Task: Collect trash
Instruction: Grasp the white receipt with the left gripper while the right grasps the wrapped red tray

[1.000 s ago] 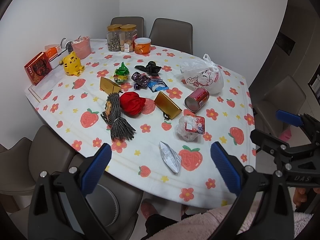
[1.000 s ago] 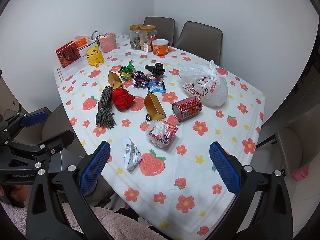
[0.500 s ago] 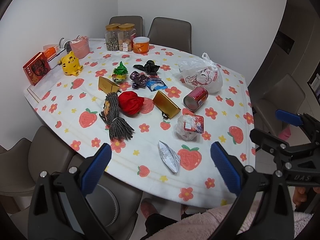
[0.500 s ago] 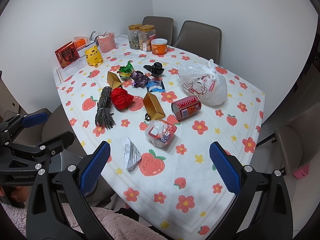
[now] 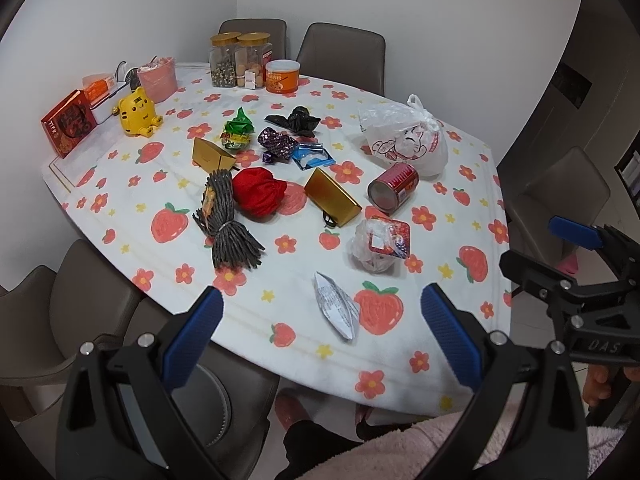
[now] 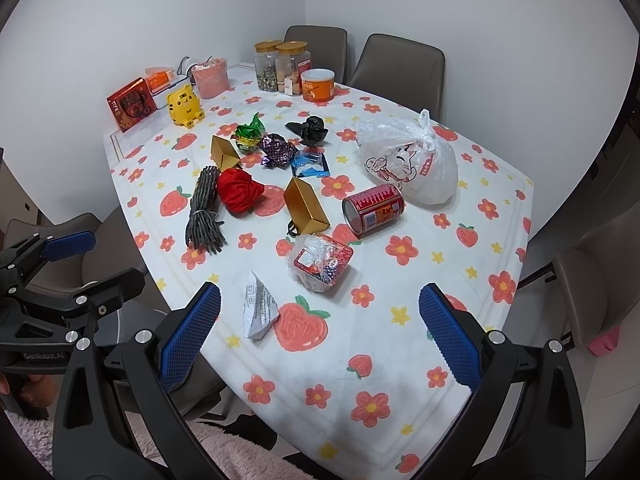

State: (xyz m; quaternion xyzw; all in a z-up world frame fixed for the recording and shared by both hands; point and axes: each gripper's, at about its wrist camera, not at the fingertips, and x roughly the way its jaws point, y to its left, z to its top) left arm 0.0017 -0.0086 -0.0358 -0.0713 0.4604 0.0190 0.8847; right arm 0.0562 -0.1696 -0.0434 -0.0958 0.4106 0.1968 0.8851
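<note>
Your tabletop [image 5: 132,184], under its strawberry-print cloth, carries everything, and you hold both tongs short of its near edge. The tied white plastic bag [image 6: 412,164] sits far right; just beside it the red can [image 6: 372,210] lies on its side, and I judge it could roll if you nudge it. Left of centre lie the grey cord bundle [image 5: 224,216] and the red cloth ball [image 5: 258,192], touching each other, so a wide grab may drag both. The two gold boxes [image 5: 332,200] have slick slanted faces that could slip between the pads. The crumpled tray in plastic film [image 6: 322,262] is nearer you, and the folded paper scrap [image 6: 258,312] is nearest, lying flat; pinching it could snag the cloth and shift everything. The left tongs [image 5: 320,328] and right tongs [image 6: 320,326] both stand wide open and empty. The jars [image 6: 282,66] and yellow toy [image 6: 184,106] at the back look like keepers, so don't sweep them in.
</note>
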